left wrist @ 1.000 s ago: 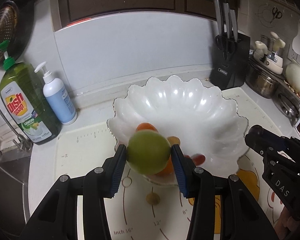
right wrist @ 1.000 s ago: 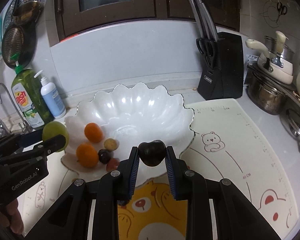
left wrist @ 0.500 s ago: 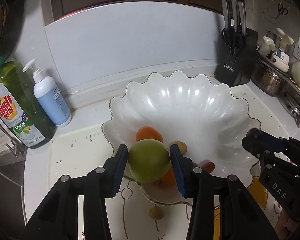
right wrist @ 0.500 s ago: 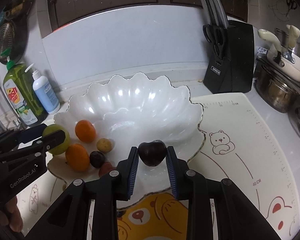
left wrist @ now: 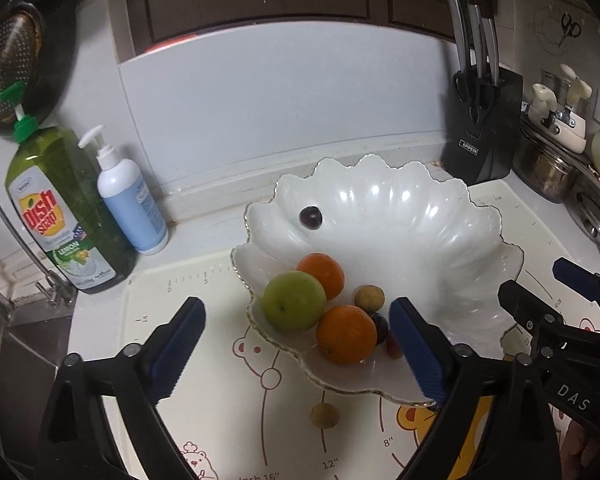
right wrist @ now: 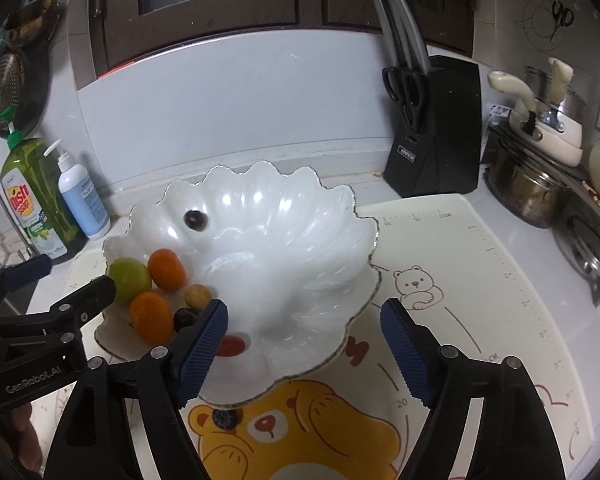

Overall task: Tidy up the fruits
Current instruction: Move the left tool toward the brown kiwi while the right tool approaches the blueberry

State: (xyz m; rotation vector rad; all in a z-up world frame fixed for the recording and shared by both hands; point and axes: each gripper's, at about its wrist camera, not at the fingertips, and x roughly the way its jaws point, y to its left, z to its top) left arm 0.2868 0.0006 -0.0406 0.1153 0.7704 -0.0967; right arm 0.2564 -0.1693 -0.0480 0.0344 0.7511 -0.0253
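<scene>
Both grippers hung with jaws spread wide and nothing between them. The left gripper (left wrist: 296, 344) sat low at the near rim of the bowl (left wrist: 480, 216), and just ahead of its fingers lay the green fruit (left wrist: 294, 301), two oranges (left wrist: 347, 340) and a few small fruits in a cluster. A dark plum (left wrist: 310, 217) rested further ahead, on the far left slope of the bowl, apart from the rest. The right gripper (right wrist: 304, 344) hovered over the bowl's near right side. Two pieces were not in yet: a small tan fruit (left wrist: 324, 415) on the mat (left wrist: 220, 420) below the left gripper, between its fingers, and a dark berry (right wrist: 225, 418) on the mat under the right one's left finger. I reckoned the sensible thing was to draw back clear of the rim first, then come down straight over each small fruit and close gently, since such round things would squirt out sideways
</scene>
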